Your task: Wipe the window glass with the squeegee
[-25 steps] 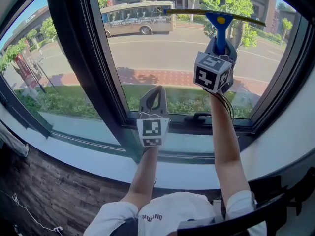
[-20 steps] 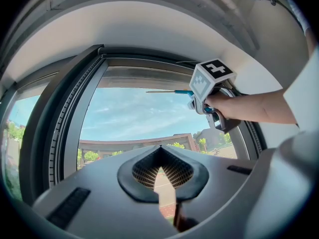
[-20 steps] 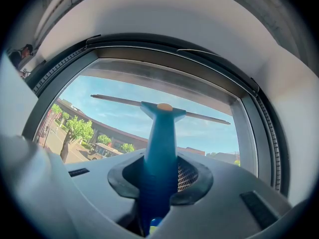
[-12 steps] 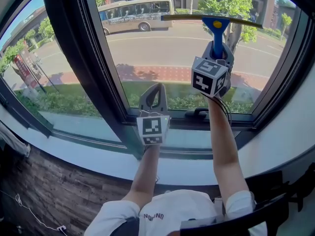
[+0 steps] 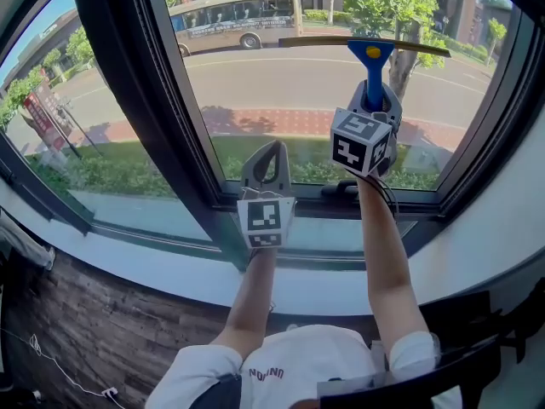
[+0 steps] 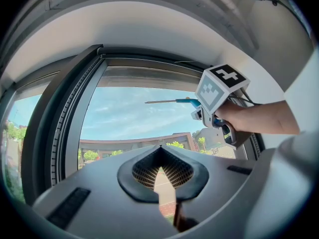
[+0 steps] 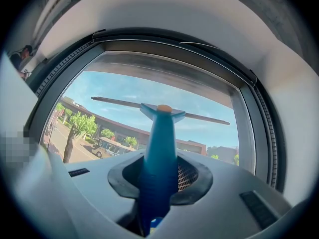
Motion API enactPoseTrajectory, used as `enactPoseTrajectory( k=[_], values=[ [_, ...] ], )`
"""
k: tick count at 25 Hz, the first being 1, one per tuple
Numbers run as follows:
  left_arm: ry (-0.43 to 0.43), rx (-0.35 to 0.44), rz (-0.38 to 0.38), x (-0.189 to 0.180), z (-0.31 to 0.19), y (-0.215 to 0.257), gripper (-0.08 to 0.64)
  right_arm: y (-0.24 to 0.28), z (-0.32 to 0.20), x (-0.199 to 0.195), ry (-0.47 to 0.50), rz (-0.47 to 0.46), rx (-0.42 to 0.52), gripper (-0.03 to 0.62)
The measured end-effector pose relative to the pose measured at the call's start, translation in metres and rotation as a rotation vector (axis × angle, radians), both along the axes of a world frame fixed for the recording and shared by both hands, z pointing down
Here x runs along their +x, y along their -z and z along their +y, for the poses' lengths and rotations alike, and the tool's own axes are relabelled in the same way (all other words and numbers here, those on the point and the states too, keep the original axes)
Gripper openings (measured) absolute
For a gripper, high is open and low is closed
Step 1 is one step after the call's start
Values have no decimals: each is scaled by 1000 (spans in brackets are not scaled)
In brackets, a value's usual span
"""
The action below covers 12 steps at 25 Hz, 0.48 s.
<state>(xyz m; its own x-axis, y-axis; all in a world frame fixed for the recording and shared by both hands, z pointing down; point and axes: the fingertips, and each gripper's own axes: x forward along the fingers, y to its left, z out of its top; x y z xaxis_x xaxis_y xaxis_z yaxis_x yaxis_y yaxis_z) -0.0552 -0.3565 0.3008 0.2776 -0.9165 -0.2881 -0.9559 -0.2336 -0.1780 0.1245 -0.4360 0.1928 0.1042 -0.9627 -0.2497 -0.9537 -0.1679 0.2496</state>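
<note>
A blue-handled squeegee [image 5: 372, 68] stands upright against the right window pane [image 5: 272, 100], its long thin blade lying level across the glass near the top of the head view. My right gripper [image 5: 372, 100] is shut on the blue handle [image 7: 159, 148], and the blade shows above it in the right gripper view. My left gripper [image 5: 266, 162] is lower and to the left, close to the bottom frame, shut with nothing in it. From the left gripper view its fingertips [image 6: 160, 156] meet, and the squeegee [image 6: 172, 101] and right gripper [image 6: 199, 108] show up to the right.
A thick dark mullion [image 5: 140, 100] splits the right pane from the left pane. A black window handle [image 5: 341, 188] lies on the bottom frame under the right gripper. A white sill [image 5: 170, 267] runs below. A dark chair back [image 5: 443, 369] is at the bottom right.
The right gripper has drawn the squeegee a little down the glass; the blade now sits lower against the street outside. The left gripper has stayed in place.
</note>
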Motion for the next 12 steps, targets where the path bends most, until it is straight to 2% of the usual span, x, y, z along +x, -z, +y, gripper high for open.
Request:
enactPoseTrajectory(
  k=[12],
  values=[
    [-15, -8, -4, 5, 7, -8, 3, -47, 5, 1, -11, -13, -72, 104]
  ],
)
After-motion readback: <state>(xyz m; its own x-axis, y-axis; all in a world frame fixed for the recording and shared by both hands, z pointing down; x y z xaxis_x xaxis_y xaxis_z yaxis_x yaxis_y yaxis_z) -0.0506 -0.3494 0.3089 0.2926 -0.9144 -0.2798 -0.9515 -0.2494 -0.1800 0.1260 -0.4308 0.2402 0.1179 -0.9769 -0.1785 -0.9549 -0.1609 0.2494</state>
